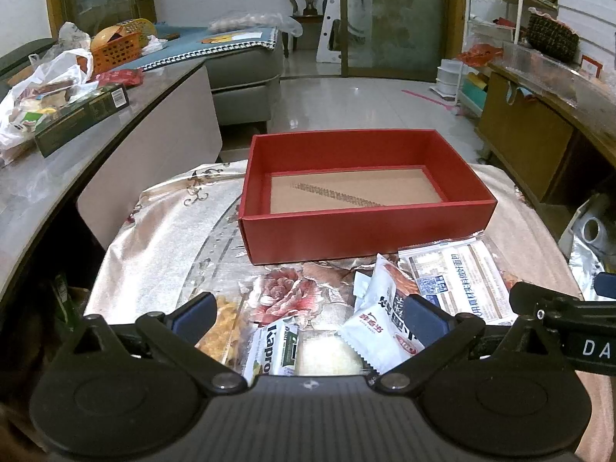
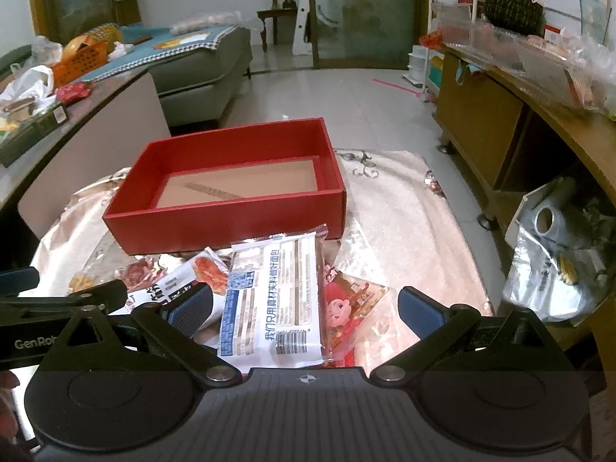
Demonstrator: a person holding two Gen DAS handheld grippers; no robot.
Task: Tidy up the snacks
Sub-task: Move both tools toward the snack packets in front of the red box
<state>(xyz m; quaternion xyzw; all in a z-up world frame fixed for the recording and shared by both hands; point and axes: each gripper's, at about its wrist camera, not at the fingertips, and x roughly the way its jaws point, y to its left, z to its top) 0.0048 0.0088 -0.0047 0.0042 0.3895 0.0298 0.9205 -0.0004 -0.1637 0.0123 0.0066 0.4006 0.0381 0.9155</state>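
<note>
An empty red box [image 1: 365,227] with a brown cardboard floor stands on a small cloth-covered table [image 1: 161,231]; it also shows in the right wrist view [image 2: 227,223]. Snack packets lie in front of it: a white packet with a red picture [image 1: 381,327], a Kapro packet [image 1: 275,350], a clear bag of yellow chips [image 1: 225,327], a large white printed packet [image 2: 273,300] and a red cartoon packet [image 2: 350,304]. My left gripper [image 1: 308,319] is open above the packets. My right gripper [image 2: 304,308] is open over the large white packet.
A grey counter [image 1: 57,169] on the left holds a dark green box [image 1: 82,113] and plastic bags. A wooden cabinet [image 2: 481,127] stands on the right, with a silver bag [image 2: 554,269] beside the table. A sofa [image 1: 238,65] is behind.
</note>
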